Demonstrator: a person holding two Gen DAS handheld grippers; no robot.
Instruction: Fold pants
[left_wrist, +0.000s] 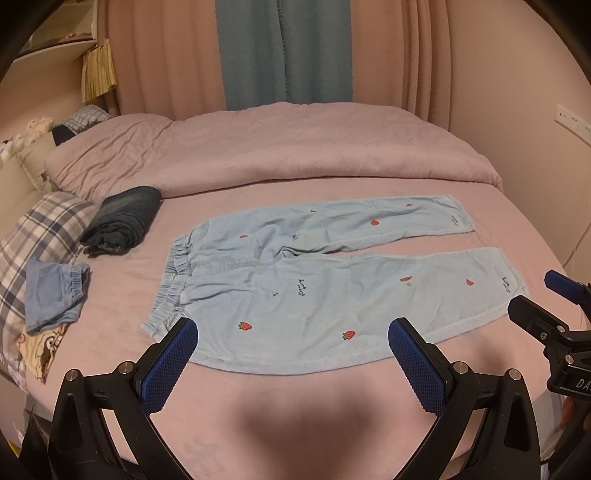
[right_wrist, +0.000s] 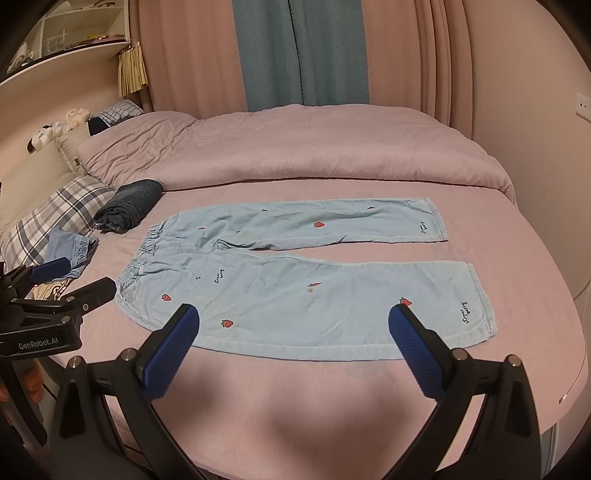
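Observation:
Light blue pants (left_wrist: 325, 280) with red strawberry prints lie flat and spread on the pink bed, waistband to the left, both legs running right. They also show in the right wrist view (right_wrist: 295, 288). My left gripper (left_wrist: 291, 328) is open and empty, hovering over the near edge of the near leg. My right gripper (right_wrist: 293, 315) is open and empty, above the near leg's lower edge. Each gripper shows at the edge of the other's view: the right gripper (left_wrist: 546, 295), the left gripper (right_wrist: 70, 277).
A folded dark denim garment (left_wrist: 122, 221) and a small folded light blue garment (left_wrist: 55, 295) lie at the left by a plaid pillow (left_wrist: 40, 236). A pink duvet (left_wrist: 258, 147) is bunched behind the pants. Curtains hang behind the bed.

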